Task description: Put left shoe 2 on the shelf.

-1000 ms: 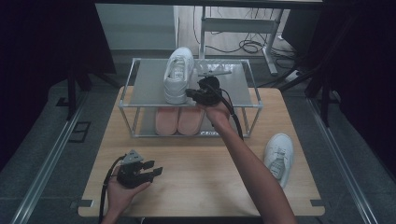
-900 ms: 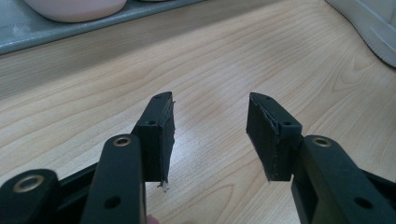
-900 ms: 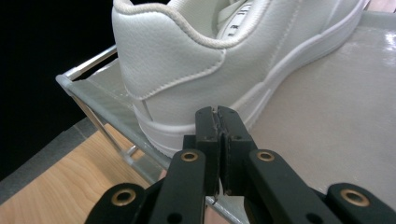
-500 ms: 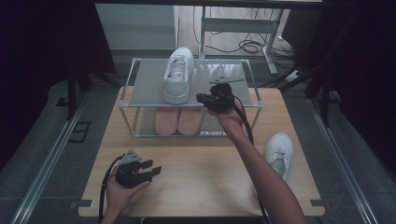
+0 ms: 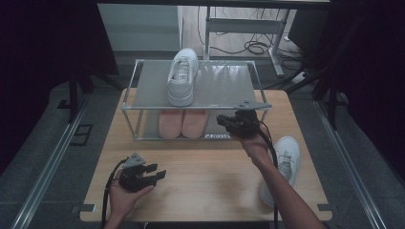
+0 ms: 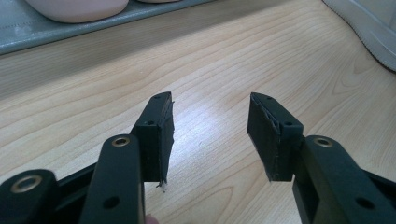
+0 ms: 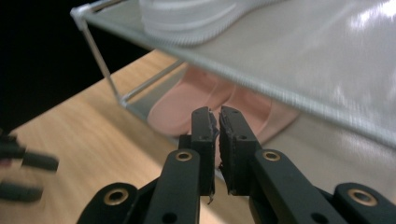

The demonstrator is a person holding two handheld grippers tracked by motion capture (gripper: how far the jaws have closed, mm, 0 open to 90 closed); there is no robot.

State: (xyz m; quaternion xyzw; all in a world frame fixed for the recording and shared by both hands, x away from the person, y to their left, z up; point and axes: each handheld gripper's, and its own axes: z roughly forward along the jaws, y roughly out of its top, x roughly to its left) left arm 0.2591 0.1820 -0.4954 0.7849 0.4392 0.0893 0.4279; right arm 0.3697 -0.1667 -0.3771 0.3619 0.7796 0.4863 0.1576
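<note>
Hovering beside the shoe rack (image 5: 143,102), right gripper (image 5: 224,121) barely parted, empty.

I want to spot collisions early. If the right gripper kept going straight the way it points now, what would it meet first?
Probably the pink shoes on the rack's lower shelf: the right gripper aims straight at them, under the top shelf, nothing between its jaws. Depth is unclear.

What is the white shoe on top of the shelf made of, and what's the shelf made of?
The white shoe looks like smooth leather or faux leather with a rubbery sole; its matte sheen suggests this, but I can't be sure. The shelf seems to have a thin silvery metal frame with grey sheets, probably plastic or fabric, showing dull reflections.
</note>
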